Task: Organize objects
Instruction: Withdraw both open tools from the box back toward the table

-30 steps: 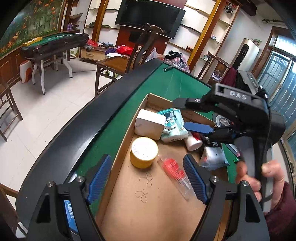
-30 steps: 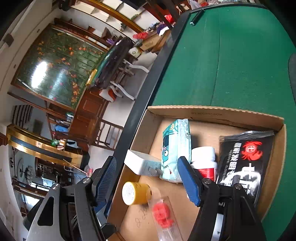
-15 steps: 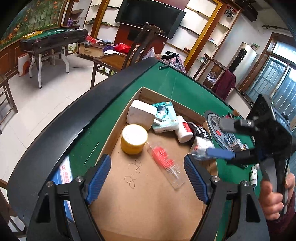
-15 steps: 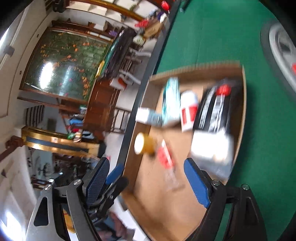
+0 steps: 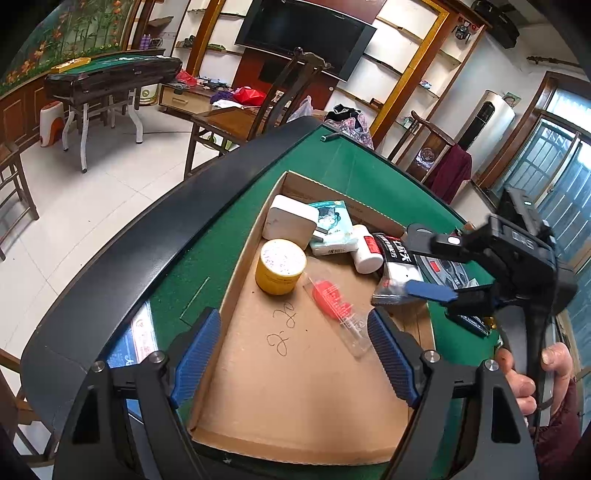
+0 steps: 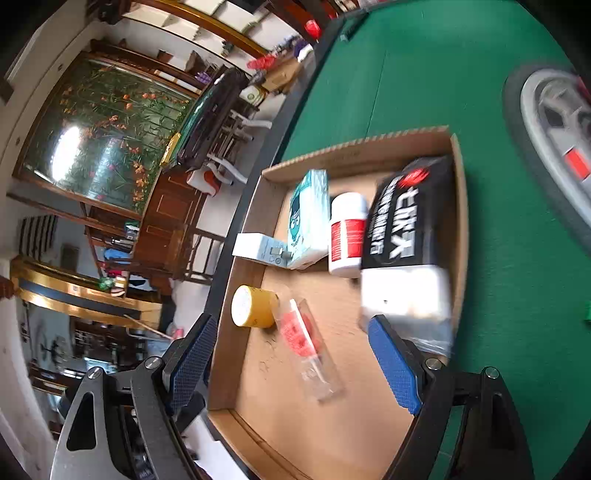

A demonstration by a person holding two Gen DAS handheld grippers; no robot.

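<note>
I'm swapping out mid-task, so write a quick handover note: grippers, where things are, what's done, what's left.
Left gripper: open, empty, above the shallow cardboard tray.
Right gripper: open, empty, at the tray's right rim.
In the tray: yellow round tin, white square box, teal tissue pack, white red-labelled bottle, black-and-white packet, clear tube with red contents.
Left: small items on the green table beside the tray.

A home living room doubling as a games room: a large black wall-mounted television [image 5: 306, 33] sits top centre among gold-framed white shelves [image 5: 413, 74], dark wooden chairs [image 5: 291, 92] stand below, and a second green-topped folding mahjong table [image 5: 114, 70] stands upper left.
</note>
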